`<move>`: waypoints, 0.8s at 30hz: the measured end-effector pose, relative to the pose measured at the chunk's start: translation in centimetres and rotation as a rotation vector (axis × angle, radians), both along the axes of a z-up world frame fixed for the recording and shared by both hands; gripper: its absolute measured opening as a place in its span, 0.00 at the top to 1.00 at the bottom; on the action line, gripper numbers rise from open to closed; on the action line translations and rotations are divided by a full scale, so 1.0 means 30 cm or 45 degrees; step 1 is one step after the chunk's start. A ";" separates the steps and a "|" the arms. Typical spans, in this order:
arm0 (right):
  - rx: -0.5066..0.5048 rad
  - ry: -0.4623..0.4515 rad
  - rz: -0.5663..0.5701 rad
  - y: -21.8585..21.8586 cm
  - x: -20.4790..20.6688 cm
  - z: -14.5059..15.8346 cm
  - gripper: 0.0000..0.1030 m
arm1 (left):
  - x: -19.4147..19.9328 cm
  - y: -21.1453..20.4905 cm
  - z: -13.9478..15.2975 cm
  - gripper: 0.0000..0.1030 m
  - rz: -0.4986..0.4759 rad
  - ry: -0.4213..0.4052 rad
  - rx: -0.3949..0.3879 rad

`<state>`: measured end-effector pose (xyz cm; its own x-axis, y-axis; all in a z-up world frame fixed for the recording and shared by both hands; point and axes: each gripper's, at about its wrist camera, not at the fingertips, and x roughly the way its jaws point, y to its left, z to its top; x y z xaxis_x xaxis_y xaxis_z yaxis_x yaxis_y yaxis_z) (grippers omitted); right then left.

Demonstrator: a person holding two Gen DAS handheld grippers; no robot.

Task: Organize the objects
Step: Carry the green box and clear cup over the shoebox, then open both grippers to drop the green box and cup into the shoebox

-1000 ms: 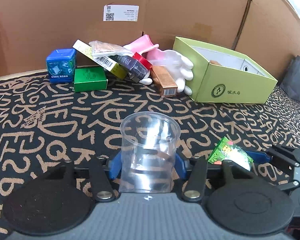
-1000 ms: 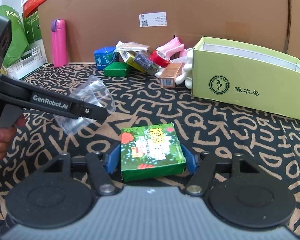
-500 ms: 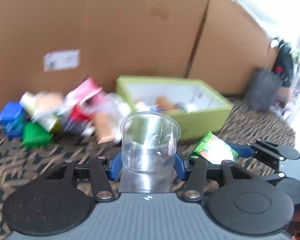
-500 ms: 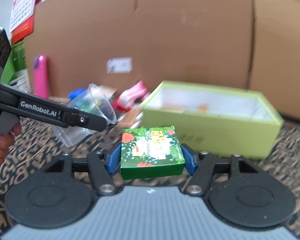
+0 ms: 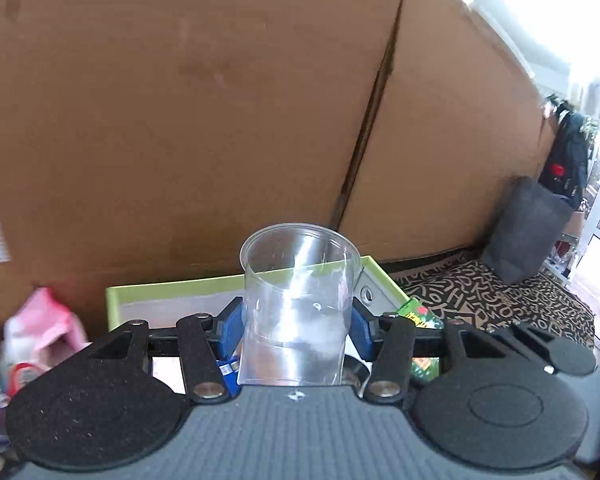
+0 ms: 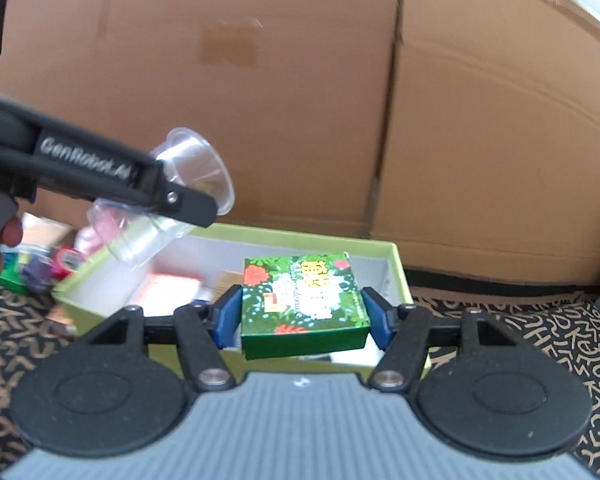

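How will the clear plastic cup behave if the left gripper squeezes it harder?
The cup looks thin-walled and see-through, so it would probably buckle or crack rather than resist. It seems empty, so likely very light. The left gripper clamps it low on smooth tapered sides, so it may slip or tilt.

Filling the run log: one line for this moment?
left gripper: shut on clear cup | right gripper: shut on green box | both above open lime box

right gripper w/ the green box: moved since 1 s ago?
Yes. The right gripper, jaws clamped on the green box, has moved from over the patterned cloth to over the lime-green open box, which was far ahead before.
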<state>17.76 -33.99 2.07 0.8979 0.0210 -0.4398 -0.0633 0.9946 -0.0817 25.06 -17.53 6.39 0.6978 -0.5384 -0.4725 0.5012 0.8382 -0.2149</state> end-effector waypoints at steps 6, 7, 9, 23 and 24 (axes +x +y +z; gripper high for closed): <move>-0.015 0.035 -0.018 -0.050 0.140 -0.033 0.39 | 0.109 -0.109 -0.037 0.45 -0.018 0.011 0.043; -0.031 0.032 -0.020 -0.054 0.162 -0.039 0.38 | 0.122 -0.121 -0.045 0.45 -0.022 0.007 0.041; -0.069 0.018 -0.024 -0.054 0.203 -0.060 0.35 | 0.146 -0.142 -0.066 0.36 -0.032 -0.019 0.031; -0.042 -0.118 0.027 -0.034 -0.052 -0.023 0.00 | -0.074 0.060 -0.079 0.17 0.045 -0.010 -0.069; -0.029 -0.122 0.043 -0.026 -0.090 -0.020 0.00 | -0.117 0.083 -0.076 0.15 0.049 -0.022 -0.076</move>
